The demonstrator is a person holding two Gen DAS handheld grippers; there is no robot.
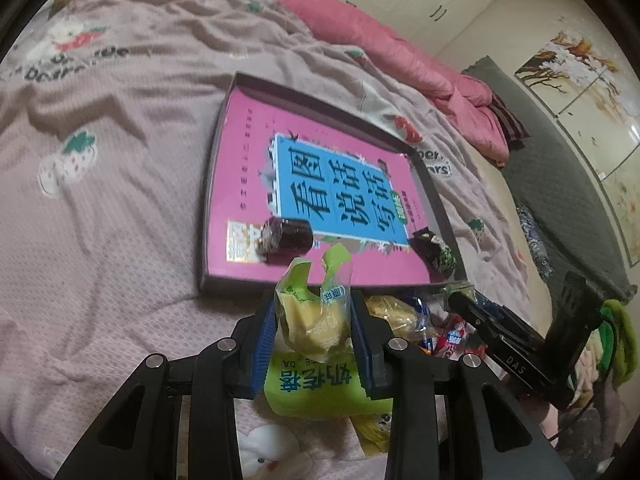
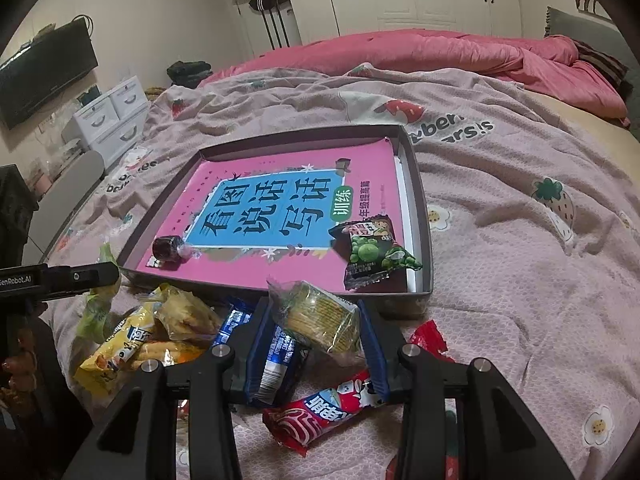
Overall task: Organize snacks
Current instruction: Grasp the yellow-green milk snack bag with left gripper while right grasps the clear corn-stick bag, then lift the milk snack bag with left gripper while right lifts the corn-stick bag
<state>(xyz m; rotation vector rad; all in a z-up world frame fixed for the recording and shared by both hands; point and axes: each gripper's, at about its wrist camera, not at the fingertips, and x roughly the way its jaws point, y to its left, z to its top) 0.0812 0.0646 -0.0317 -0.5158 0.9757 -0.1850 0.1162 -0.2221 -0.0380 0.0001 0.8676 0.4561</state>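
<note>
The left gripper (image 1: 313, 330) pinches a soft, light green-wrapped yellow cake packet (image 1: 310, 320), at 6 o'clock of the grey shallow tray (image 1: 436, 196). Judged crushable: grip mid-body, lightly. The right gripper (image 2: 316, 334) clamps a brittle clear-wrapped cracker stack (image 2: 320, 316).

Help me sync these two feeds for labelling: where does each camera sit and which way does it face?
Left wrist: on the left tongs, looking down across the bed at the tray; its tongs grip a green-wrapped snack; the right tongs show.
Right wrist: on the right tongs, facing the tray and wardrobe; its tongs grip a cracker pack.
Shared: tray, pink book, snack pile.
</note>
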